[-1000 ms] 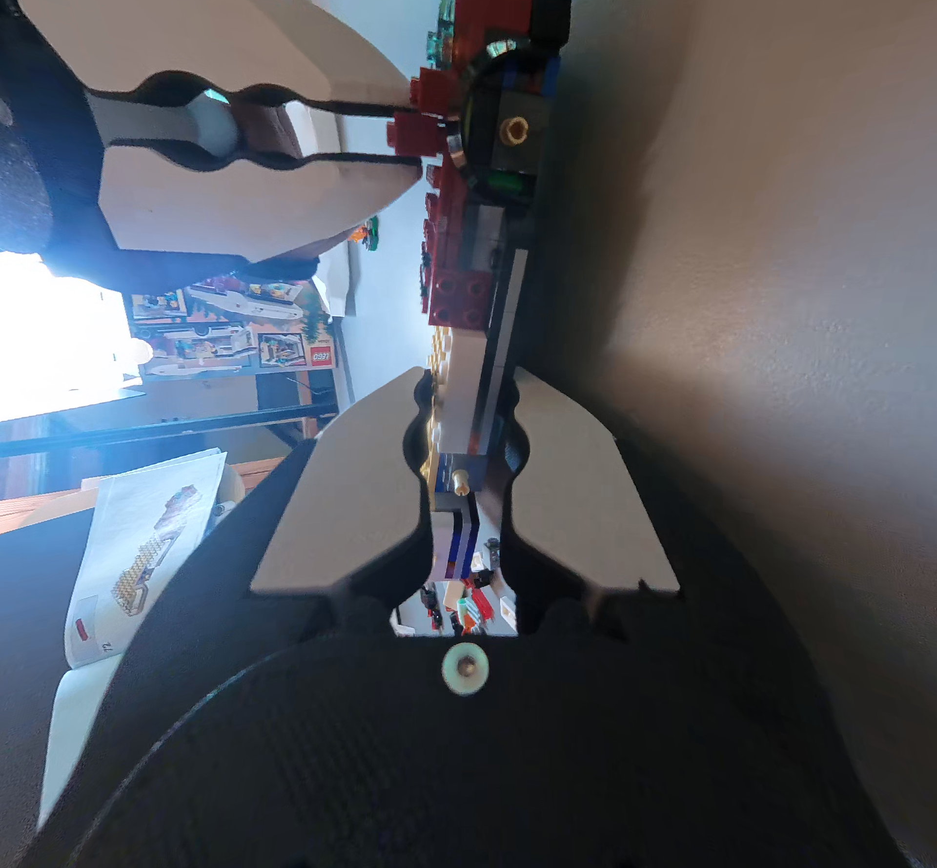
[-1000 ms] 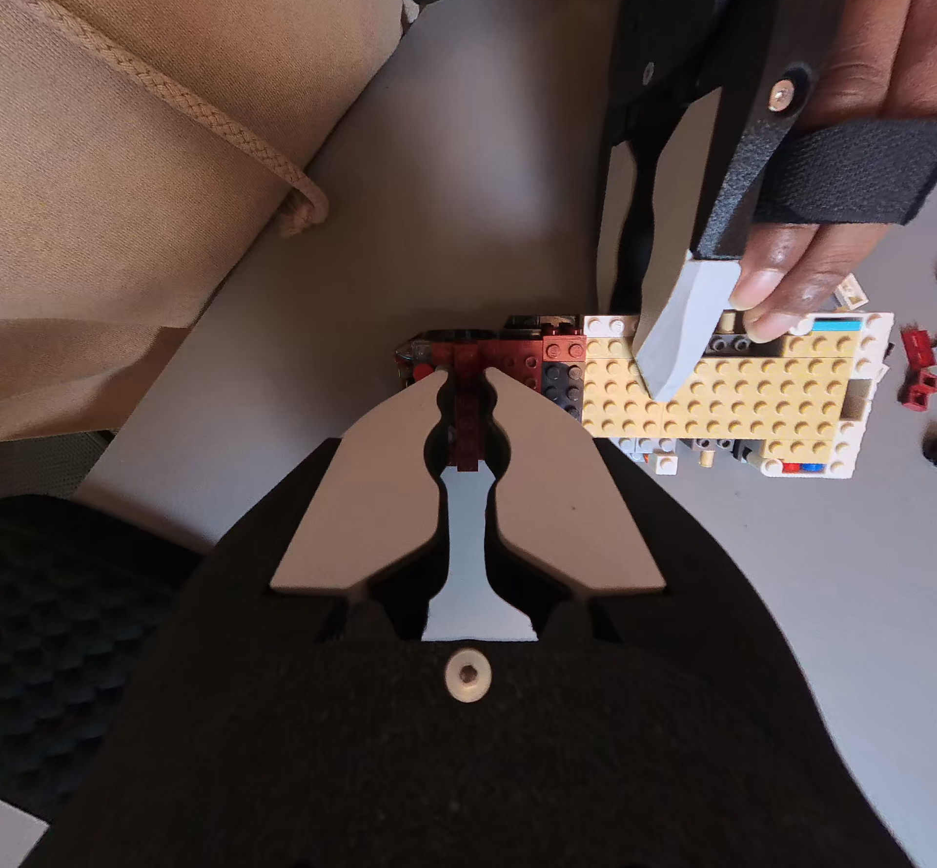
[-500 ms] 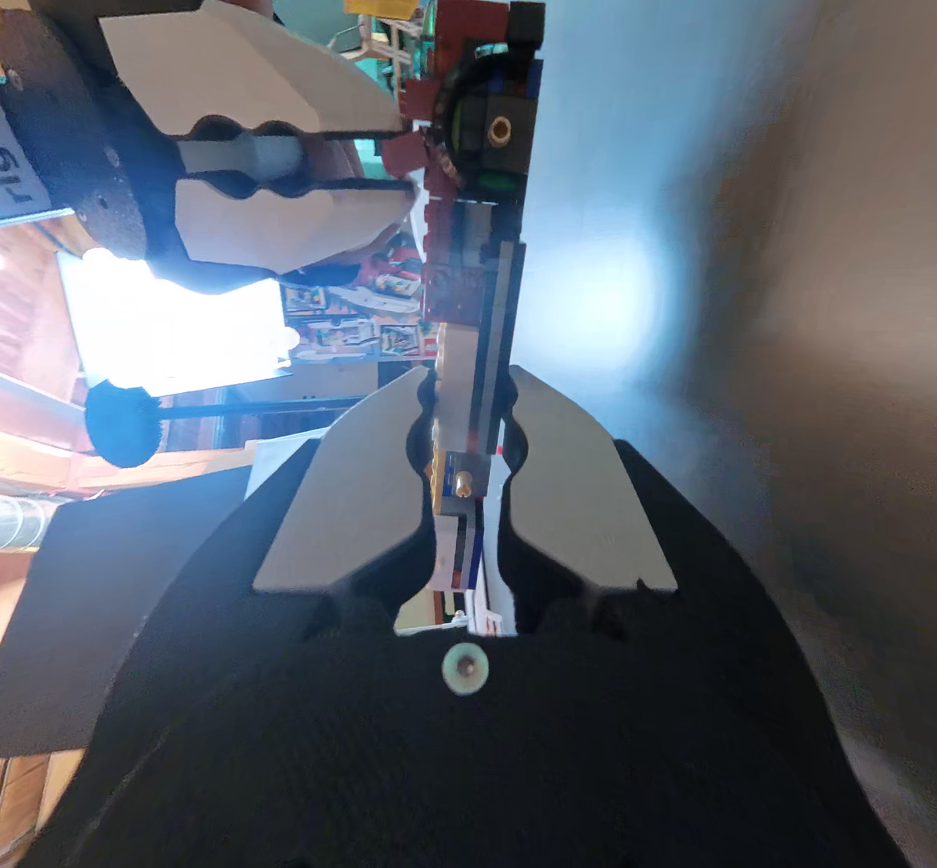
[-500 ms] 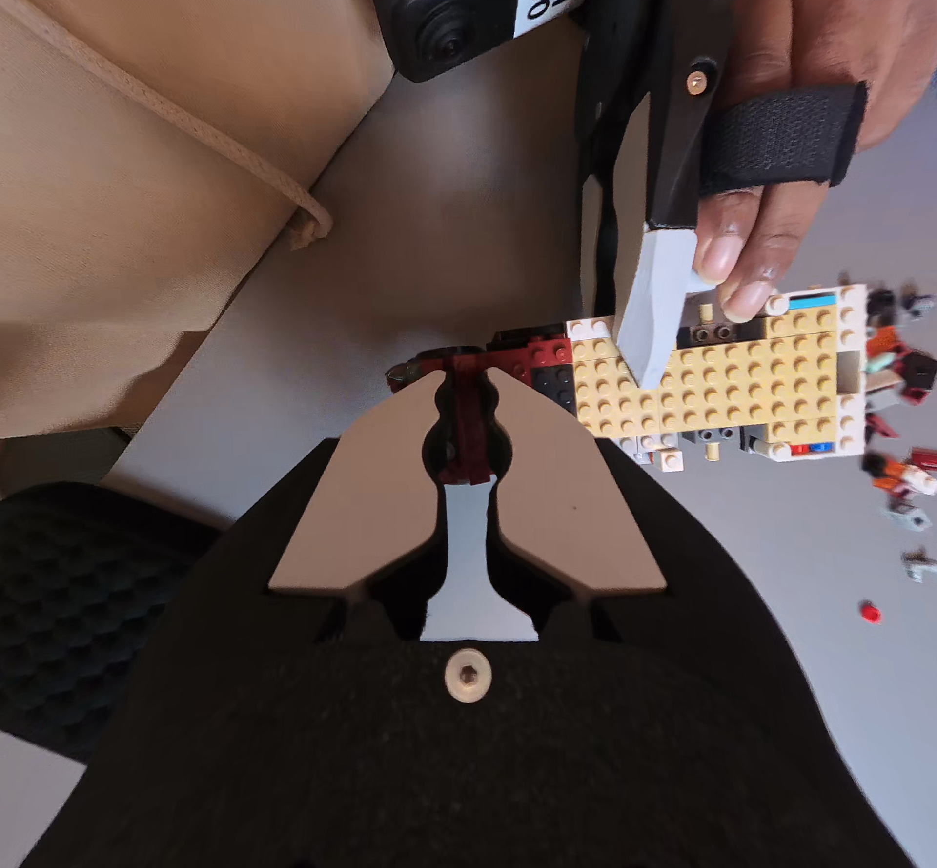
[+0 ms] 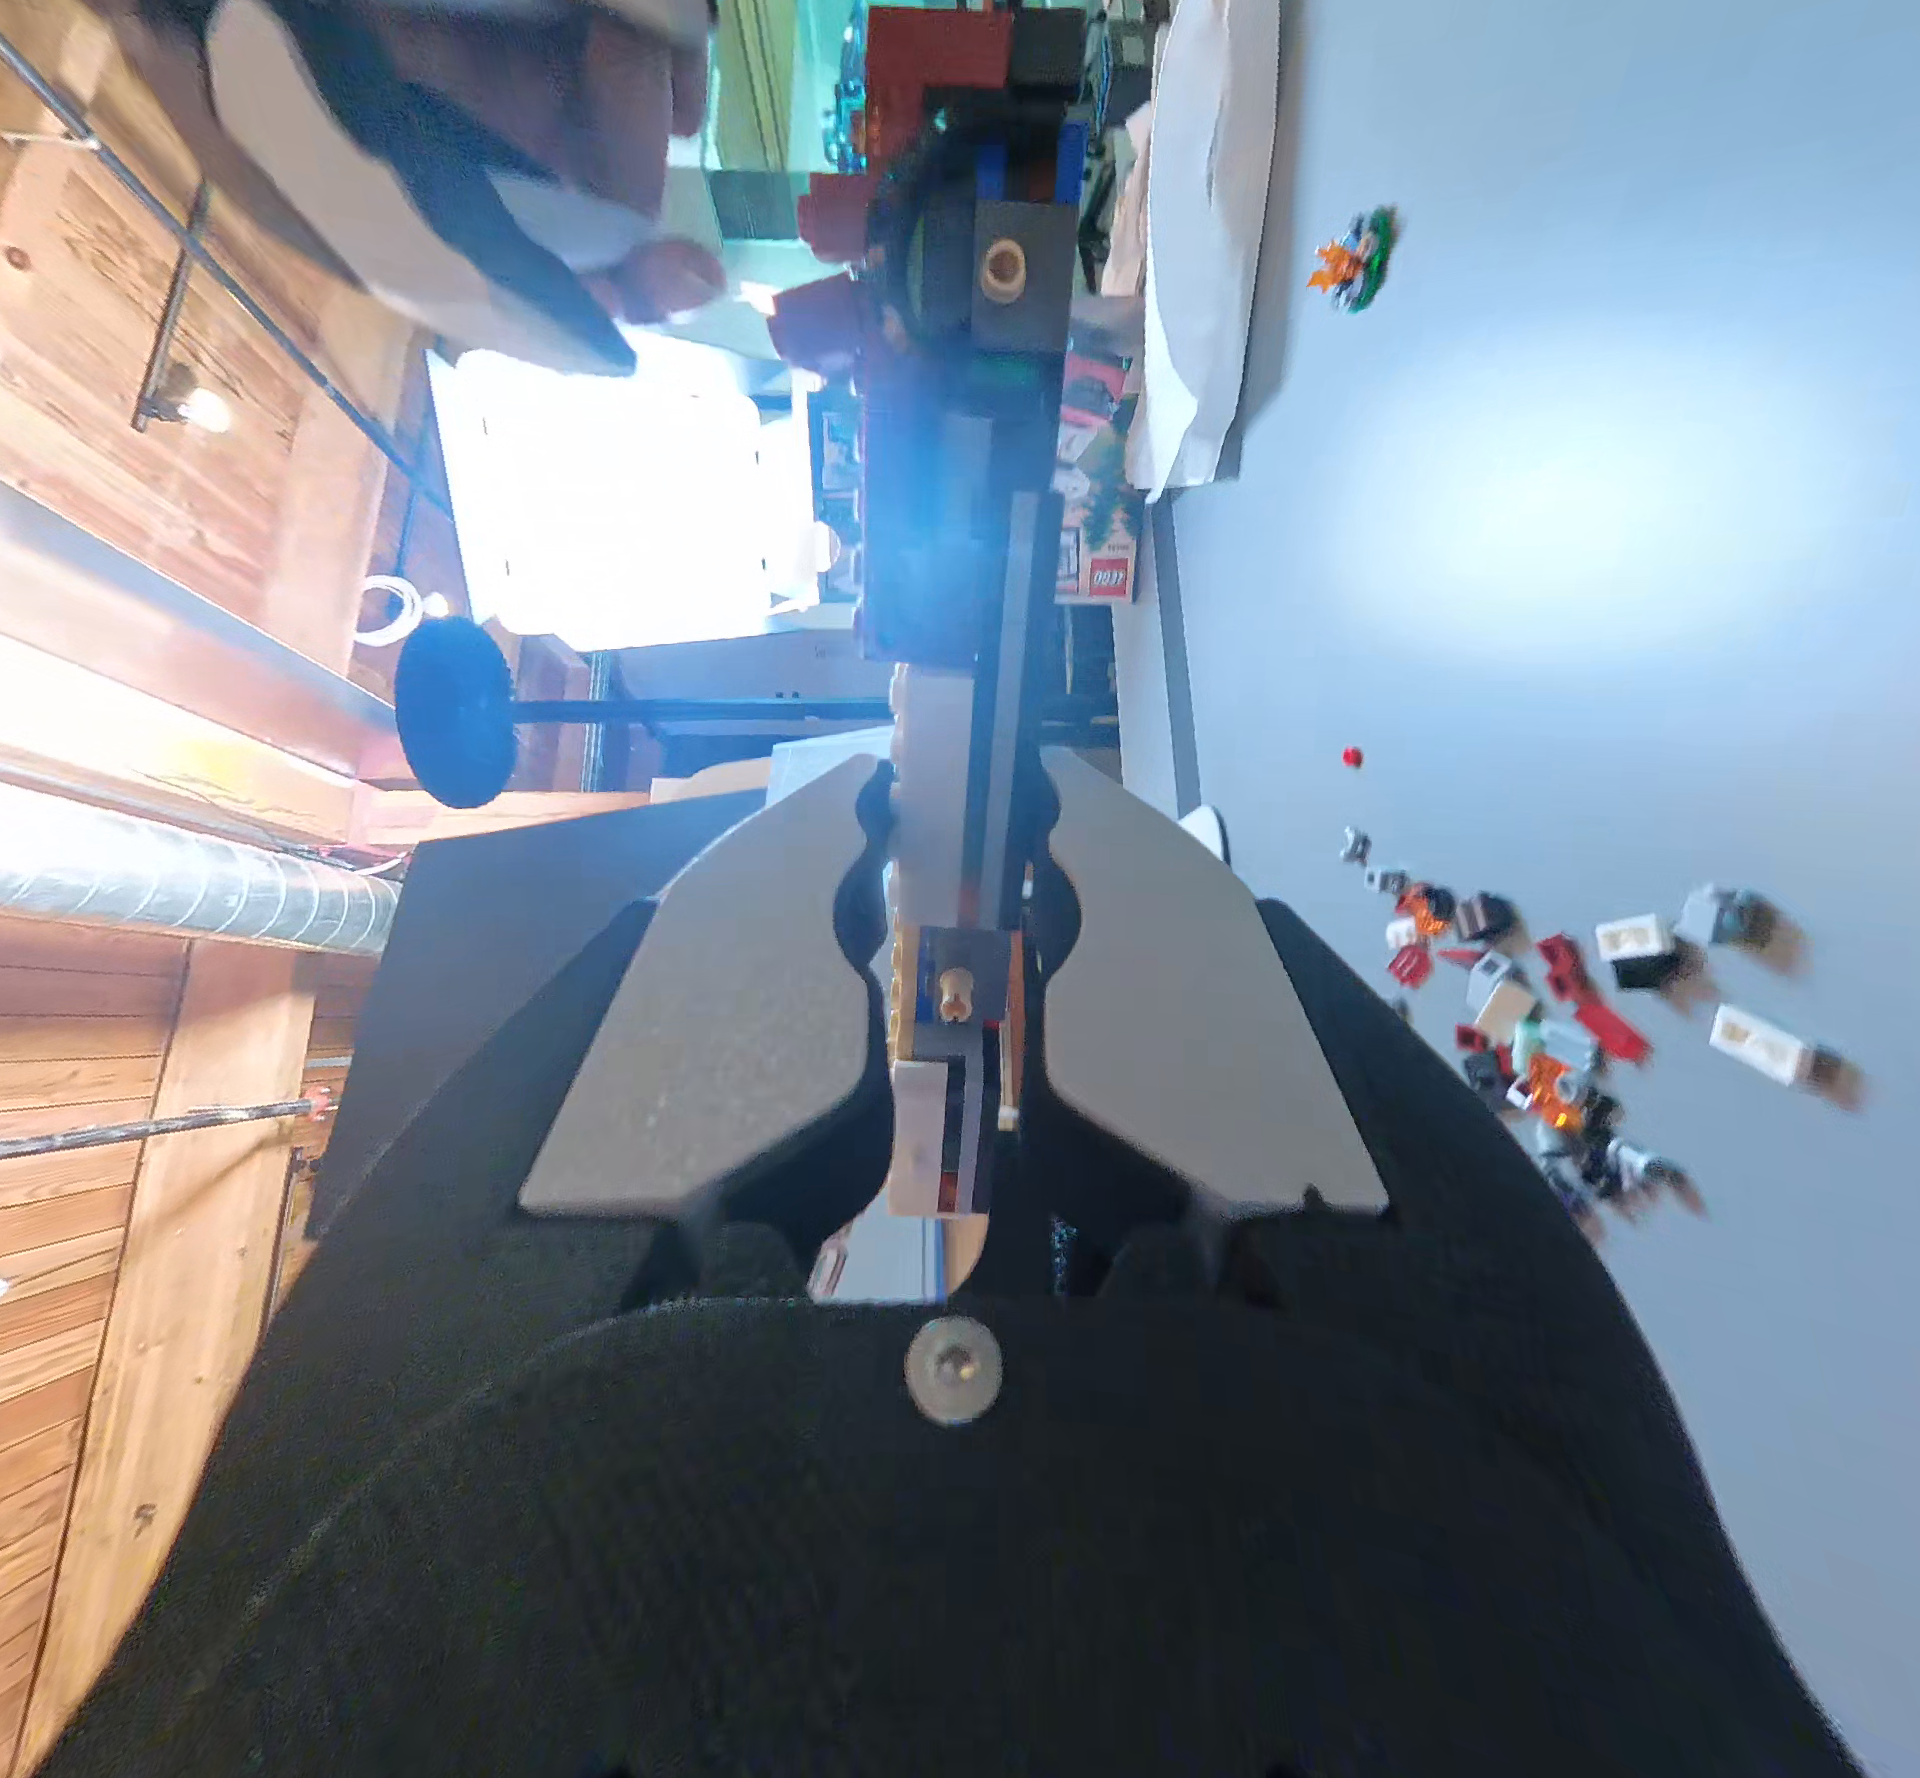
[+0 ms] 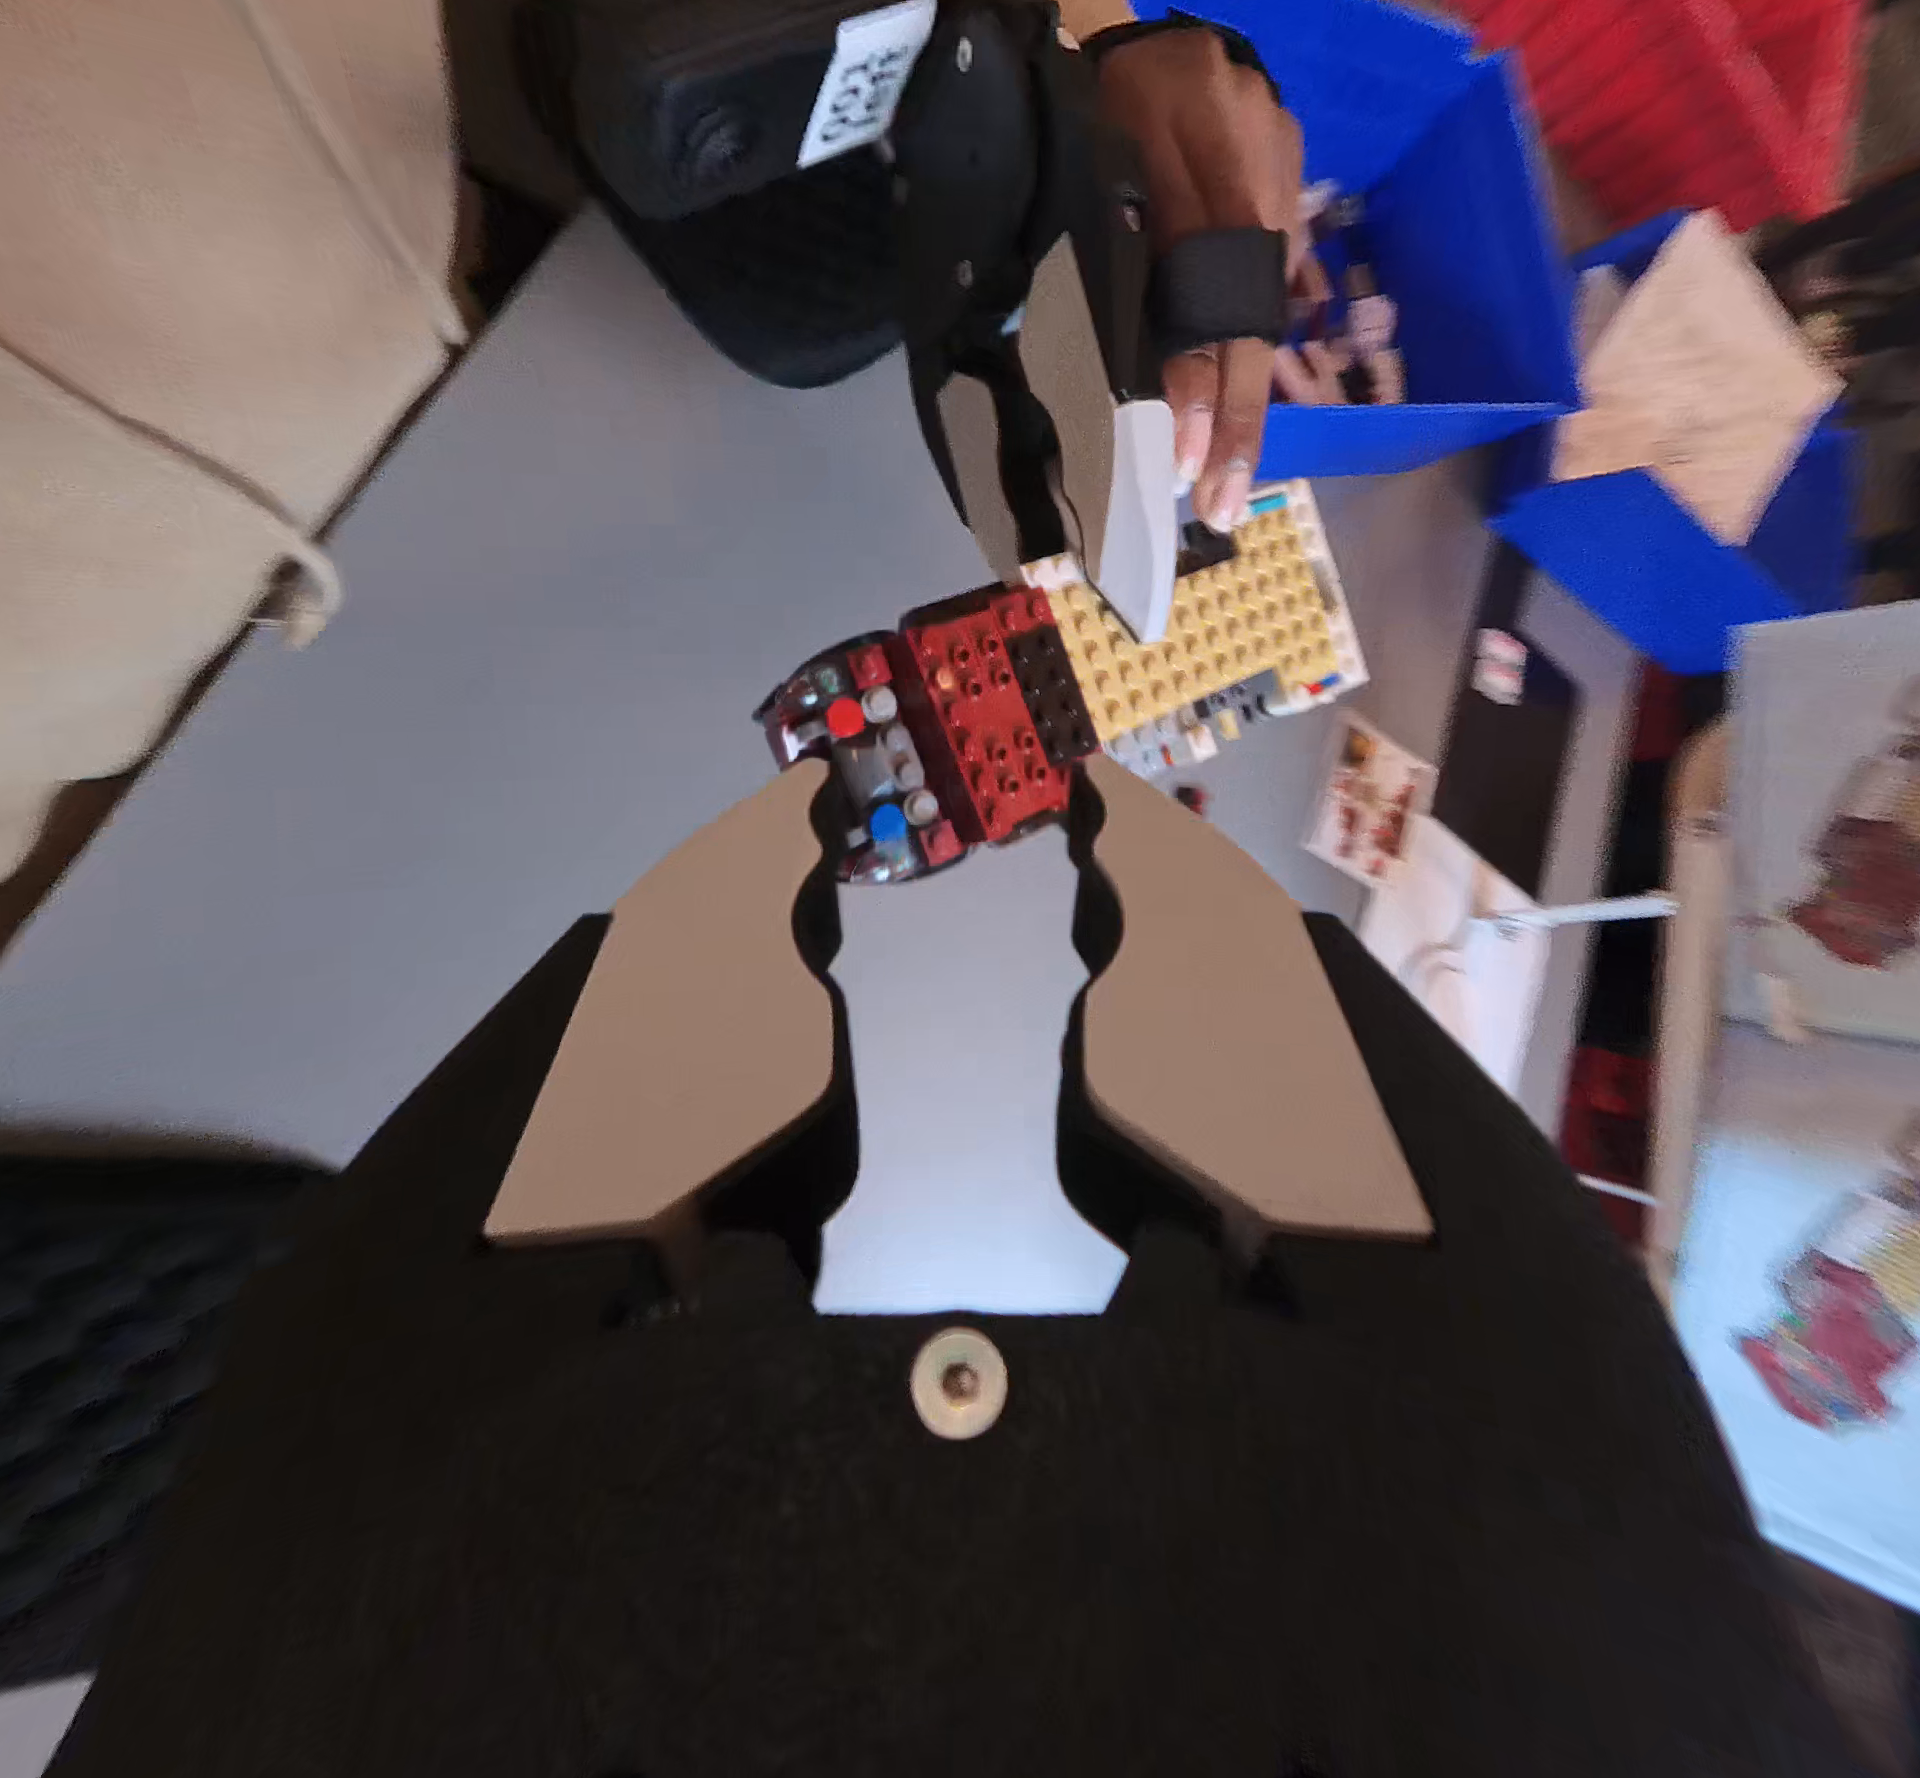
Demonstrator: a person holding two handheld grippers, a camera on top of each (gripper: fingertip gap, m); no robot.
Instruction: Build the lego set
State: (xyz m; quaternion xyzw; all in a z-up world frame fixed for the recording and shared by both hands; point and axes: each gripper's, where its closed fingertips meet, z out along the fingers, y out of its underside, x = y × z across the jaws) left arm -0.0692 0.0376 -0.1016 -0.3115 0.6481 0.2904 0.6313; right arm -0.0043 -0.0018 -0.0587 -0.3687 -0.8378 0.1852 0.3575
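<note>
My left gripper (image 5: 956, 772) is shut on a brick model (image 5: 956, 440) and holds it edge-on above the grey table (image 5: 1558, 481). In the right wrist view the model has a tan studded plate (image 6: 1216, 648) and a dark red front end (image 6: 987, 720) with red and blue studs. The left gripper (image 6: 1091, 596) grips the tan part. My right gripper (image 6: 945, 783) is open and empty, its fingertips just short of the dark red end, not pressing on it. In the left wrist view its blurred fingers (image 5: 343, 170) stand off to the left of the model.
Several loose bricks (image 5: 1538, 1022) lie on the table, with a small red stud (image 5: 1351, 757) and a green and orange piece (image 5: 1356, 258) farther off. White paper (image 5: 1205, 222) lies at the far edge. Blue bins (image 6: 1403, 170) and a printed booklet (image 6: 1371, 793) sit beyond the model. Left tips to right tips: about 9 cm.
My right gripper was shut on the dark red piece at the model's front; it has opened, let go and drawn back. My left gripper keeps its hold and both views have swung.
</note>
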